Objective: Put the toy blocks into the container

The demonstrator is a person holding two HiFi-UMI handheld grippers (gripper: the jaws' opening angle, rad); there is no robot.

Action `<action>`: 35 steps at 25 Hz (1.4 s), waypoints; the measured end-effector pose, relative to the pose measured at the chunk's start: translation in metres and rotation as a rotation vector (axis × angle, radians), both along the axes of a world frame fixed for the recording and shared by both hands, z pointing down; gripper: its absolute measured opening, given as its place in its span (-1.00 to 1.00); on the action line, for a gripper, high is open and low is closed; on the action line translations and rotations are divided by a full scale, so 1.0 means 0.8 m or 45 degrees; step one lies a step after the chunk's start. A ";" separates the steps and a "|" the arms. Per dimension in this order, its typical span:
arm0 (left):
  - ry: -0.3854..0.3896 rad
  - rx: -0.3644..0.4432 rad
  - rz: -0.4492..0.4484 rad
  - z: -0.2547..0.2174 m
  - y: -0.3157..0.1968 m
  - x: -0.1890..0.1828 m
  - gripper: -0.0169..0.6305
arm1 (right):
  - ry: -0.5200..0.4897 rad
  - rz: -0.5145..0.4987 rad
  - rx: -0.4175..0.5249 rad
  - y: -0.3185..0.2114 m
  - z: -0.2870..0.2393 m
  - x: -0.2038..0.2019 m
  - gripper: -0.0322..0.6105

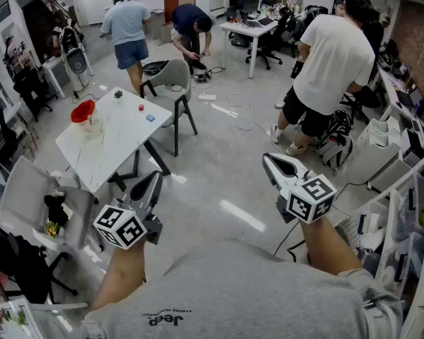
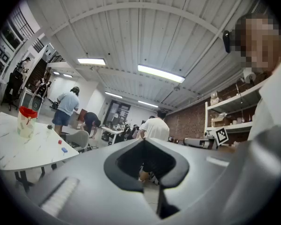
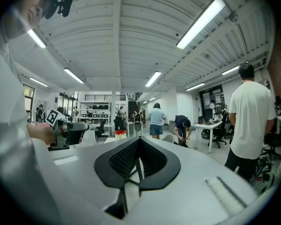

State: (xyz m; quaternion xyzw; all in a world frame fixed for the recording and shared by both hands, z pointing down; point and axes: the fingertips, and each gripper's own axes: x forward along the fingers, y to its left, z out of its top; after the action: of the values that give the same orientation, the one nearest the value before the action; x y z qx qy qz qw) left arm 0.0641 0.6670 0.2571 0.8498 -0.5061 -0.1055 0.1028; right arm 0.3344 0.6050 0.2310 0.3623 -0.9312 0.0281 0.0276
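A white marble table [image 1: 113, 143] stands at the left in the head view, well away from both grippers. On it are a clear container with a red rim [image 1: 85, 116], a red block [image 1: 140, 108] and a blue block [image 1: 150, 118]. My left gripper [image 1: 155, 178] is held close to my body over the floor, jaws shut and empty. My right gripper [image 1: 268, 160] is also shut with nothing in it. The left gripper view shows the table [image 2: 18, 149], the container [image 2: 26, 121] and both blocks [image 2: 62, 146] at its left, beyond the left gripper [image 2: 143, 140]. The right gripper [image 3: 138, 138] points across the room.
A grey chair [image 1: 171, 78] stands behind the table and another chair [image 1: 35, 198] holds a dark toy at the near left. Three people [image 1: 333, 62] stand or bend further off. Cables [image 1: 237, 111] lie on the floor. Shelving [image 1: 403, 210] lines the right side.
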 end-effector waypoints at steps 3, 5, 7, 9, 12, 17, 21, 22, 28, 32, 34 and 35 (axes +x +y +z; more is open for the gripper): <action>0.001 -0.002 -0.001 -0.006 -0.004 0.008 -0.79 | -0.004 -0.001 0.006 -0.005 -0.001 0.004 -0.90; -0.003 0.008 0.004 -0.004 -0.007 0.011 -0.80 | -0.009 -0.002 0.008 -0.007 -0.001 0.008 -0.90; -0.004 0.011 0.004 -0.003 -0.010 0.015 -0.80 | -0.009 -0.003 0.009 -0.008 -0.001 0.013 -0.90; -0.005 0.009 -0.001 -0.002 -0.012 0.020 -0.79 | -0.010 -0.005 0.009 -0.011 -0.001 0.018 -0.90; -0.008 0.009 -0.007 -0.003 -0.015 0.025 -0.80 | -0.016 -0.003 0.014 -0.014 -0.002 0.024 -0.90; -0.017 0.009 -0.027 -0.004 -0.021 0.043 -0.80 | -0.030 -0.018 0.014 -0.022 -0.005 0.040 -0.90; -0.019 0.009 -0.044 -0.003 -0.027 0.058 -0.79 | -0.040 -0.032 0.017 -0.030 -0.005 0.055 -0.90; -0.019 0.008 -0.049 -0.002 -0.028 0.062 -0.80 | -0.042 -0.037 0.016 -0.033 -0.005 0.059 -0.90; -0.010 -0.017 -0.081 0.002 -0.037 0.096 -0.79 | -0.036 -0.067 0.015 -0.046 -0.001 0.086 -0.90; -0.016 -0.009 -0.061 0.005 -0.050 0.121 -0.79 | -0.043 -0.084 0.022 -0.053 -0.004 0.101 -0.90; -0.021 -0.005 -0.046 0.005 -0.055 0.133 -0.79 | -0.074 -0.117 0.017 -0.054 -0.007 0.106 -0.80; -0.023 -0.001 -0.039 0.004 -0.058 0.139 -0.79 | -0.094 -0.140 0.008 -0.053 -0.009 0.108 -0.46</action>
State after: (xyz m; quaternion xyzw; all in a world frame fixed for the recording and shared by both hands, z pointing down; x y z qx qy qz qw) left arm 0.1756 0.6208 0.2600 0.8428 -0.5200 -0.0992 0.0969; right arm 0.4208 0.5625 0.2241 0.3094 -0.9502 0.0368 -0.0064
